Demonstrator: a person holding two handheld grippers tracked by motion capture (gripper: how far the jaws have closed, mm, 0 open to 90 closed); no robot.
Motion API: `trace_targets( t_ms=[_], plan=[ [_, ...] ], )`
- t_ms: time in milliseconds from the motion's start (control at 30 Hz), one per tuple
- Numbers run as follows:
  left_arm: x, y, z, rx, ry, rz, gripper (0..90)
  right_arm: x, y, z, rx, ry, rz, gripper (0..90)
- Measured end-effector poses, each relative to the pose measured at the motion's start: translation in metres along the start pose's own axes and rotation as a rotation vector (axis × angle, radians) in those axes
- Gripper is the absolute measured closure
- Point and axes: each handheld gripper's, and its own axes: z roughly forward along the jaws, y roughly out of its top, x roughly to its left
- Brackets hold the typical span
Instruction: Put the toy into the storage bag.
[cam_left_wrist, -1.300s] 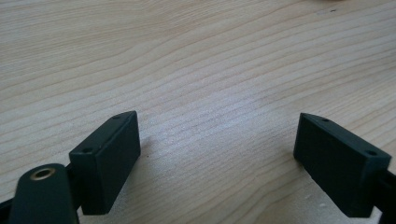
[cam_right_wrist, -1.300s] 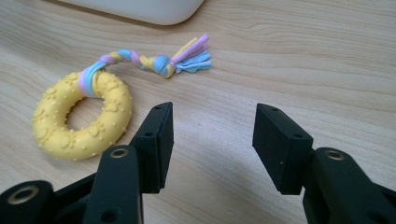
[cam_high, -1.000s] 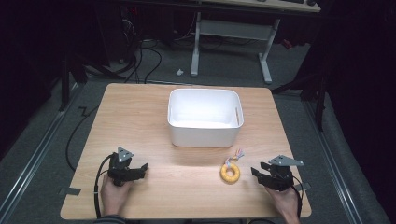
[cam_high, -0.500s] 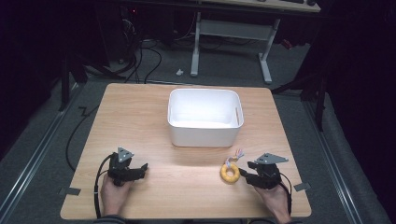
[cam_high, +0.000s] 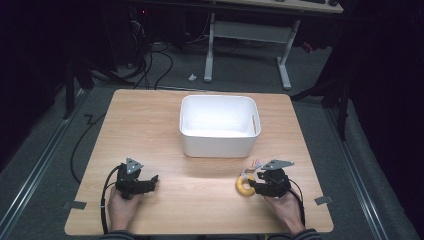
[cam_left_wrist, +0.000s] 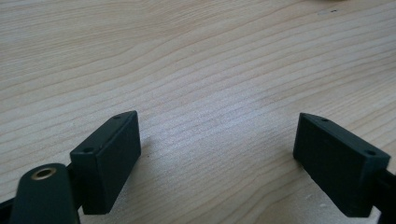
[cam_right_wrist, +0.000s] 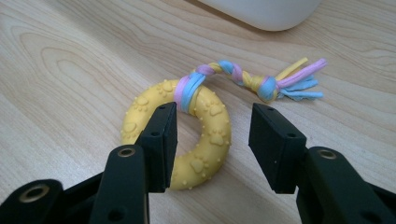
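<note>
In the high view, the right gripper (cam_high: 256, 185) has slid leftward across the light wooden table (cam_high: 165, 125) over the past second and now sits against the yellow rubber ring toy with a braided pastel rope tail (cam_high: 243, 186). A second ago it lay well to the right of the toy with bare wood between them; that gap is now gone. The toy itself has not shifted: it lies on the table near the front right corner of the white rectangular plastic bin (cam_high: 218, 126), apart from the bin's wall. The left gripper (cam_high: 151, 181) has stayed where it was at the front left of the table, resting idle in the person's hand.

In the left gripper view, the left gripper (cam_left_wrist: 217, 154) has its jaws spread wide, with nothing but wood grain between them.

In the right gripper view, the right gripper (cam_right_wrist: 212, 140) has its jaws released and straddling one side of the yellow ring (cam_right_wrist: 205, 140): one jaw stands over the ring's hole, the other outside the ring's rim. The rope tail (cam_right_wrist: 261, 81) trails away toward the bin (cam_right_wrist: 266, 11). They have not yet clamped.

The approach looks finished, so the next step is probably closing on the ring to lift it, likely toward the bin.
</note>
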Motion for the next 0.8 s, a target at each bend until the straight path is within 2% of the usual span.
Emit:
trace_targets(
  t_ms=[233, 600, 800],
  plan=[
    [0.0, 0.0, 0.0, 0.0, 0.0, 0.001, 15.2, 0.0, 0.007, 0.011, 0.083, 0.0, 0.008, 52.9],
    [0.0, 0.0, 0.0, 0.0, 0.0, 0.001, 15.1, 0.001, 0.01, 0.022, 0.153, -0.006, 0.008, 55.2],
    [0.0, 0.0, 0.0, 0.0, 0.0, 0.001, 15.1, 0.003, 0.012, 0.025, 0.178, -0.01, -0.005, 60.8]
  ],
)
